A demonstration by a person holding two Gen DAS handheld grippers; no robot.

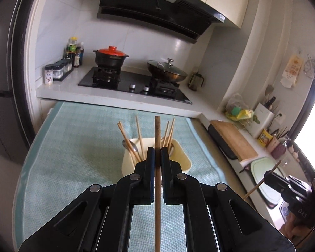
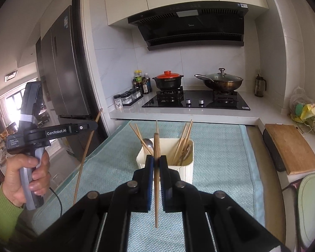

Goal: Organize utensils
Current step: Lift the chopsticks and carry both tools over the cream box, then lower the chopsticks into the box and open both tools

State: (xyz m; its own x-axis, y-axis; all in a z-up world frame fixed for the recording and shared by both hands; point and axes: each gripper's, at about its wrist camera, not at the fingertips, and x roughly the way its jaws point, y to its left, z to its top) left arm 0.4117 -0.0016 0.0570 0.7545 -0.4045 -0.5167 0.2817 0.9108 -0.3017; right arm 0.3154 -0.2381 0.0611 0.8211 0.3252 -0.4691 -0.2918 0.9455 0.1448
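A single brown wooden chopstick [image 1: 157, 138] is being pinched between the closed jaws of the left gripper [image 1: 157, 153] at the lower centre of the left wrist view, its shaft running nearly upright through the middle of the frame. In the right wrist view another chopstick [image 2: 156, 168] is being clamped the same way by the right gripper [image 2: 156, 161], its lower end hanging free beneath the jaws and its upper tip showing in front of the holder.

The cream utensil holder [image 2: 187, 170] is being seen just beyond the right gripper's jaws, at the centre of the frame, standing on a light teal cloth [image 2: 220, 147] that is spread over the table. Several pale chopsticks [image 2: 183, 142] are leaning out of its right compartment, while more chopsticks and a metal spoon [image 2: 147, 142] are being held in its left one.

At the left edge of the right wrist view, the left gripper's handle is being gripped by a hand [image 2: 29, 176] in a green sleeve [image 2: 2, 212], with its chopstick slanting down past the table edge. At the lower right of the left wrist view, the right gripper and its tilted chopstick are being shown over the sink area.

A gas hob [image 2: 196, 100] carrying a red-lidded clay pot [image 2: 168, 79] and a glass-lidded wok [image 2: 220, 80] is lying across the upper middle, beneath a black range hood [image 2: 191, 25].
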